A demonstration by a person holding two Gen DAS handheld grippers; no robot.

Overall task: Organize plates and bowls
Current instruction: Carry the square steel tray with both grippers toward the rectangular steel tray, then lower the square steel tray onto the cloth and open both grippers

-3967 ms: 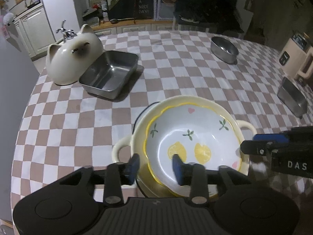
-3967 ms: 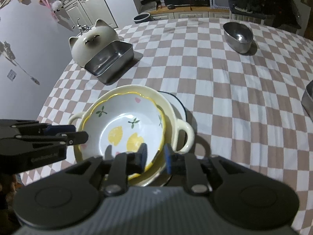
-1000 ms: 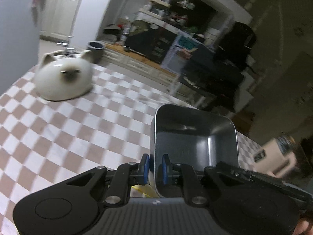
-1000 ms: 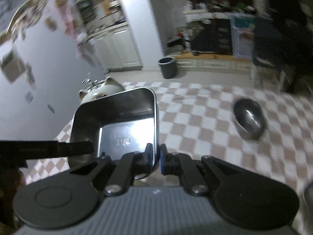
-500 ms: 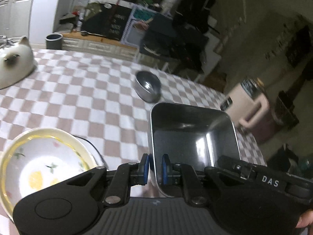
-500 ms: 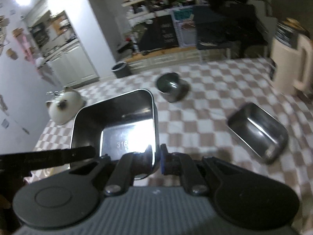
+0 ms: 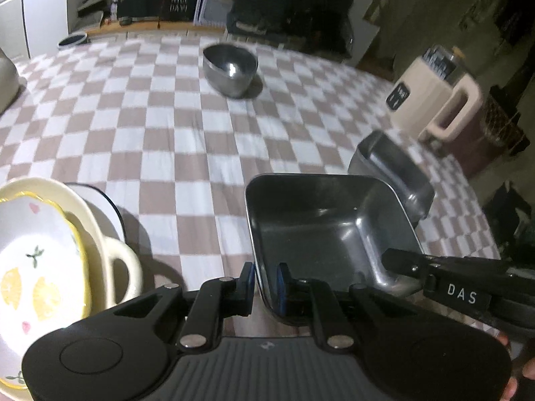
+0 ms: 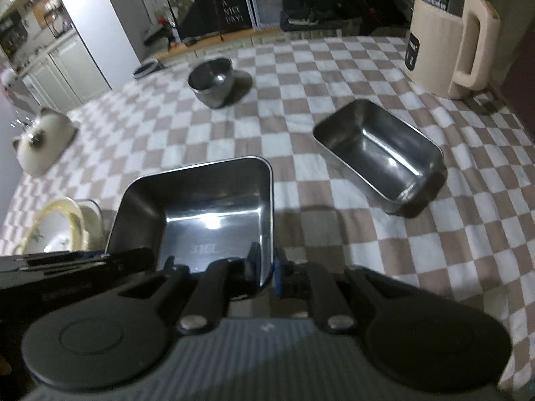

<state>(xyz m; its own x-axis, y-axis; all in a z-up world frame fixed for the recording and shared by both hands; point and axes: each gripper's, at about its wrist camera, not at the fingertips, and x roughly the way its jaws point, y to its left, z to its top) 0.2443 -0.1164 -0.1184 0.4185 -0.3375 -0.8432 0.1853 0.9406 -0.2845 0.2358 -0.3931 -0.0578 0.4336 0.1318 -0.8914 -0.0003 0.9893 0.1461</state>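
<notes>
Nearest to us, both tongs are clamped on the square steel tray (image 7: 327, 227): the left tongs (image 7: 265, 284) pinch its near-left wall with jaws drawn narrow, and the right tongs (image 8: 265, 269) pinch its right wall the same way, their black body reaching in at the lower right of the left view. A second ago the tray hung in front of the white cat-shaped dish with the kitchen behind it. Now we have swung it across and lowered it, so it sits in the lower middle of both frames over the checked counter (image 7: 174, 140). We judge that it is being carried toward the other steel pieces so that like goes with like.

Just left of the tray, at the lower left of the left view, the stacked ceramic bowls (image 7: 40, 267) rest together, the lemon-patterned one inside the cream one with handles. That part of the job looks done.

Just beyond the tray's far right corner sits the oblong steel container (image 8: 381, 153), tilted a little on the cloth. It is the likely target. It looks narrower than our tray, so whether one will sit inside the other is doubtful. It is also the one thing near our path, so we must not knock it with the tray's corner.

Further off, the round steel bowl (image 7: 230, 67) stands alone in the upper middle. The cream kettle (image 8: 451, 40) stands at the upper right and the cat-shaped dish (image 8: 41, 143) at the far left. All are well clear of us.
</notes>
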